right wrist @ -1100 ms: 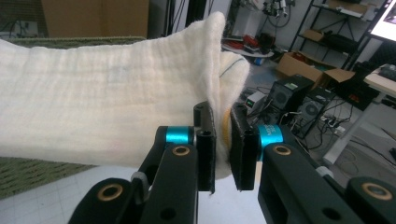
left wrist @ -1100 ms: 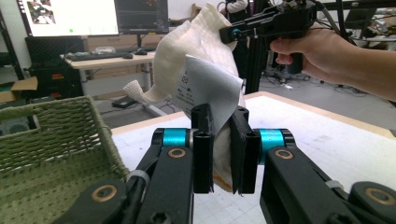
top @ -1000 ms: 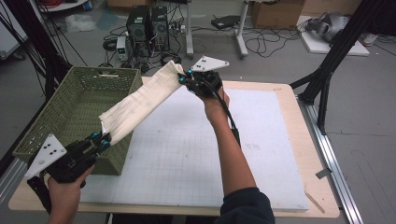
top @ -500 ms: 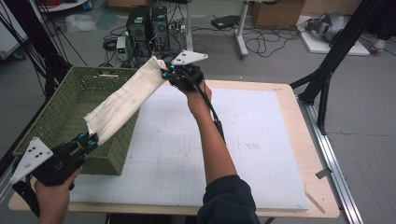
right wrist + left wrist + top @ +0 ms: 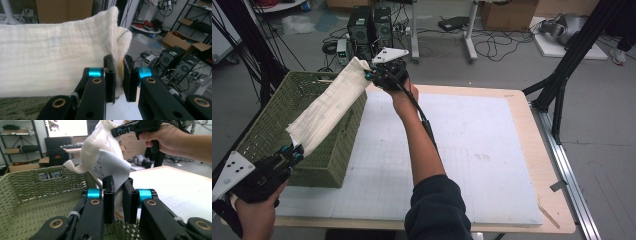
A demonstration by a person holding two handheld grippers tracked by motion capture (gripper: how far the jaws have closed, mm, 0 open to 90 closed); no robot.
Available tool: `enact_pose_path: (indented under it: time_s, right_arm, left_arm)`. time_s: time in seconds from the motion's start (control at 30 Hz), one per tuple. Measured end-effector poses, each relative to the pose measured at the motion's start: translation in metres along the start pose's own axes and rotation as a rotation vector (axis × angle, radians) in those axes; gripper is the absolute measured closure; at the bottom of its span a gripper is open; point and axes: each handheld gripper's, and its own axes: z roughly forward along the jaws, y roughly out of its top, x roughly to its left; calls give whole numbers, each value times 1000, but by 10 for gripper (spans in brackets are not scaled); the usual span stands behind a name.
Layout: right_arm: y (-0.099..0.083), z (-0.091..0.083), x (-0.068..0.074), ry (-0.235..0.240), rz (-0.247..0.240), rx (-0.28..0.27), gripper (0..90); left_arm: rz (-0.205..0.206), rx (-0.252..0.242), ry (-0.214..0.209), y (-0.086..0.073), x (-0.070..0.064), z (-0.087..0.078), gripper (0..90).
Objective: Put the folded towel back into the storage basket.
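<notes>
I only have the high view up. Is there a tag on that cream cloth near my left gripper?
Observer: Yes, the left gripper view shows a white care label standing up from the cloth just above the left gripper.
Operator: Is the right gripper biting several layers?
Observer: The right gripper pinches a folded edge of cloth with a dark stitched hem.
Operator: Anything in the basket?
Observer: The green basket looks bare along its near wall and floor.
</notes>
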Motion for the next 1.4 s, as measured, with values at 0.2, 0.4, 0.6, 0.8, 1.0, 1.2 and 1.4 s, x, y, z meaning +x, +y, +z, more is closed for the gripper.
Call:
enact_pose_path:
  time_s: [0.2,0.4,0.6,0.8,1.0,1.2,1.4]
  right_arm:
    - [4,17,4,10,3,8,823]
    - [8,31,7,23,5,23,824]
    - [10,47,14,36,-3,23,823]
    - [13,66,19,41,0,36,823]
    - [13,88,32,93,-29,75,821]
    - [6,113,46,49,-1,99,514]
    - [3,109,40,5,35,124,361]
  left_arm:
    - [5,7,23,-1,5,-4,813]
    - [-1,19,38,-5,10,-7,813]
    - [-14,24,66,-8,17,-13,814]
    - [-27,33,109,-11,26,-24,855]
    - [-39,42,136,-15,31,-30,856]
    - [-100,64,175,-15,38,-33,682]
    - [-154,55,229,-14,39,-31,318]
